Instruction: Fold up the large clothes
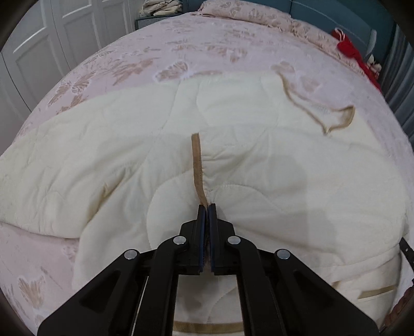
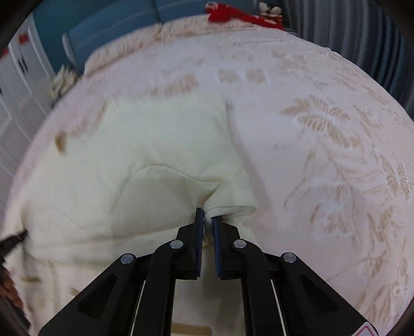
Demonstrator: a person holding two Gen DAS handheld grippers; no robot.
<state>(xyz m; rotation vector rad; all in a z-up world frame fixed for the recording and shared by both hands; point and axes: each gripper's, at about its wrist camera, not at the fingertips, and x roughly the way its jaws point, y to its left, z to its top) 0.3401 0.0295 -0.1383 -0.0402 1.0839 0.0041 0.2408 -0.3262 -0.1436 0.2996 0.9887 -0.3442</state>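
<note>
The large cream quilted padded garment (image 1: 258, 160) lies spread over the bed, with its near part bunched up towards the person and the far part lying flatter. It has a tan trim strip (image 1: 197, 165) running along an open edge, and a loop of the same tan binding (image 1: 336, 116) lies further away on the right side. I judge the garment to be soft, thick and rather light, but bulky: it does not keep a sharp crease, and the padding makes it puff up again after a fold. The smooth cloth could slide a little between the pads, so the bound edges and the corners are the best places to take hold, because the trim is firmer there.

The left gripper (image 1: 206, 206) has its jaws together and is clamped on the near end of the tan trim strip. The right gripper (image 2: 206, 217) has its jaws almost together, and a bunched corner of the cream cloth is pinched between the pads, beside a rolled fold (image 2: 233, 206).

The garment rests on a pale pink bedspread with a tan butterfly and leaf pattern (image 1: 155, 46). At the far end of the bed is a red knitted thing (image 1: 349, 49) before a blue headboard (image 2: 116, 20). White panelled wardrobe doors (image 1: 38, 49) stand to the left.
</note>
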